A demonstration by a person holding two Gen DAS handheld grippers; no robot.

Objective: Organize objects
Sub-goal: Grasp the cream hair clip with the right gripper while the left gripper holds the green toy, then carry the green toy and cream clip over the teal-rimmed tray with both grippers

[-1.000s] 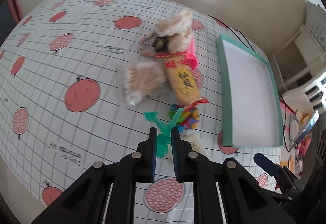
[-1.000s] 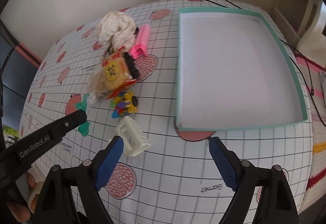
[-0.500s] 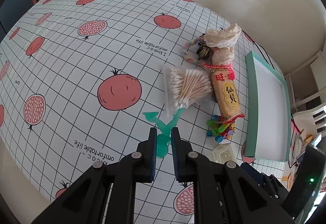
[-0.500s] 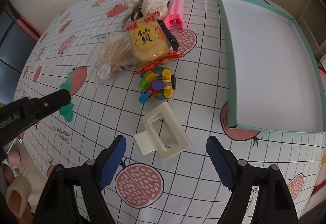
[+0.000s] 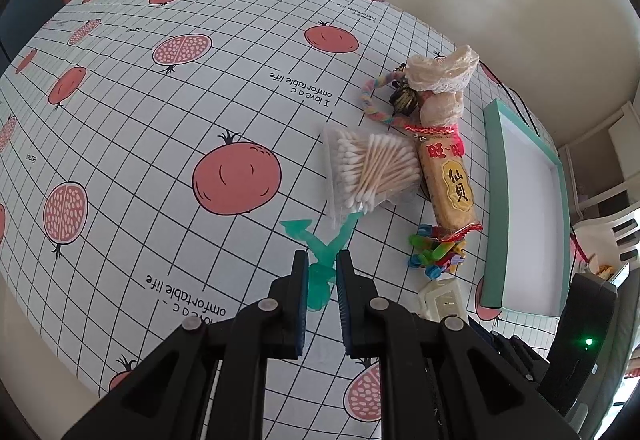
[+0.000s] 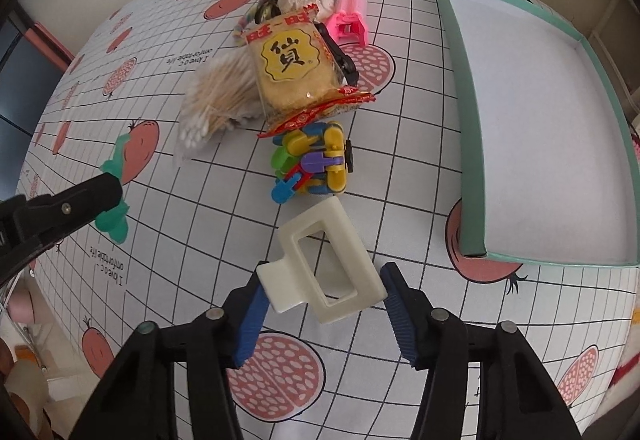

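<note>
- The right tool (image 6: 322,314) has come down around the white hair clip (image 6: 324,264); its jaws are wide, one on each side, not squeezing yet
- The left tool (image 5: 322,280) stays clamped on the green clip (image 5: 320,260)
- The empty box (image 6: 452,39) waits to the right; a grab looks next
</note>
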